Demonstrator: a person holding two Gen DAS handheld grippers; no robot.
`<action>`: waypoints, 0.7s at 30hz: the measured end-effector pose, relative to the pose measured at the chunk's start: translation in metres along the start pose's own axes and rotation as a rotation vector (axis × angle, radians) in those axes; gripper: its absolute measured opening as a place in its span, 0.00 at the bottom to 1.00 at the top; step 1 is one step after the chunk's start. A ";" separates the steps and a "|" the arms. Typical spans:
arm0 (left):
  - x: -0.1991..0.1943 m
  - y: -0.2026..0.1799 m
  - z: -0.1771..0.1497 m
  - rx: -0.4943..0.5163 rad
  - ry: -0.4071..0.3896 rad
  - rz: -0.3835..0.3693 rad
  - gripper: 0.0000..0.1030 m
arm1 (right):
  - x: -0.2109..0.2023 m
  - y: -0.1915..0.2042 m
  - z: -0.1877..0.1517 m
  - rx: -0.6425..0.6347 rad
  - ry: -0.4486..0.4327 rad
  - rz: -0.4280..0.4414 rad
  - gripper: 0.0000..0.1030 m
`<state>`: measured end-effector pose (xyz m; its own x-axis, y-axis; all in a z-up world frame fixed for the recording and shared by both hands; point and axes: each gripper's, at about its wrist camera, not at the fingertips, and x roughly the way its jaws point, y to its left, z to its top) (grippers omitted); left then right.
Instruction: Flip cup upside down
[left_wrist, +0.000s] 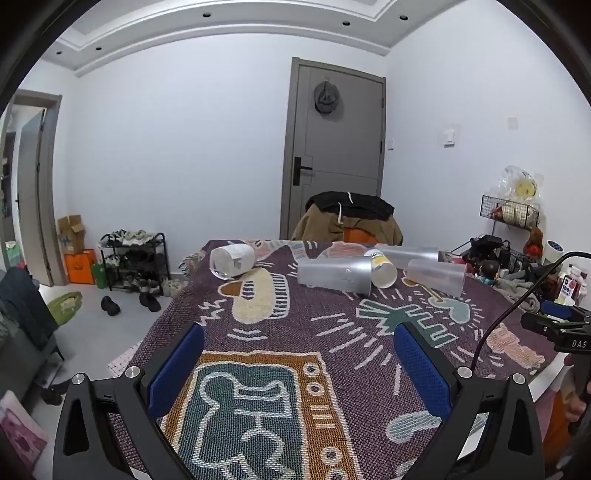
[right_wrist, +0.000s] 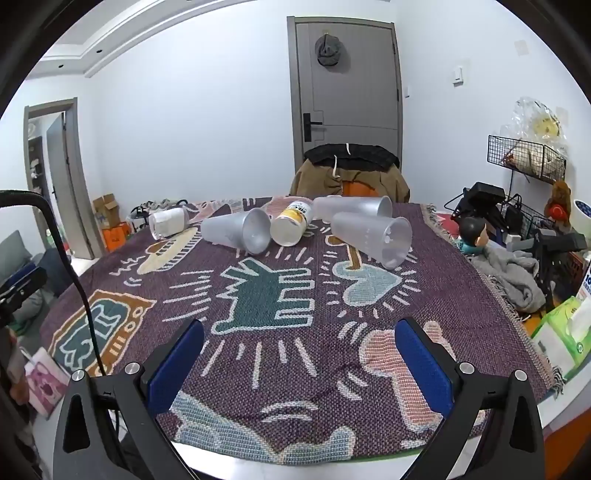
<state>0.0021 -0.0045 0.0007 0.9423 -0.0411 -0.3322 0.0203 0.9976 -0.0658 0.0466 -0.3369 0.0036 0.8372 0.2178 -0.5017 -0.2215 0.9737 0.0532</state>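
Several plastic cups lie on their sides at the far end of a patterned woven cloth (right_wrist: 280, 354). Three are frosted: one left (right_wrist: 236, 229) (left_wrist: 334, 276), one right (right_wrist: 373, 236) (left_wrist: 437, 277) and one behind (right_wrist: 354, 207) (left_wrist: 410, 254). A cup with a yellow label (right_wrist: 291, 223) (left_wrist: 382, 267) lies between them. A clear cup with a white label (right_wrist: 168, 221) (left_wrist: 232, 260) lies apart at the far left. My left gripper (left_wrist: 299, 363) and my right gripper (right_wrist: 299, 363) are both open and empty, above the near part of the cloth, well short of the cups.
A chair draped with clothes (right_wrist: 351, 173) stands behind the table. Clutter crowds the table's right side: a grey cloth (right_wrist: 509, 273), a doll (right_wrist: 476, 232), wire racks (right_wrist: 524, 155), tissue packs (right_wrist: 561, 332). A shoe rack (left_wrist: 133, 262) stands on the floor at left.
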 end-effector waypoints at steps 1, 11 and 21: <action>0.000 -0.001 0.000 0.002 -0.001 0.001 1.00 | 0.000 -0.001 0.000 0.001 0.000 0.001 1.00; -0.001 -0.004 -0.001 0.017 -0.003 0.005 1.00 | -0.002 -0.001 0.001 -0.001 0.004 0.004 1.00; -0.001 -0.005 -0.003 0.027 -0.009 0.013 1.00 | 0.002 -0.002 -0.001 -0.003 0.000 0.010 1.00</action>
<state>0.0003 -0.0098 -0.0014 0.9457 -0.0282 -0.3239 0.0174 0.9992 -0.0361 0.0481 -0.3381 0.0017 0.8349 0.2276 -0.5011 -0.2315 0.9713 0.0555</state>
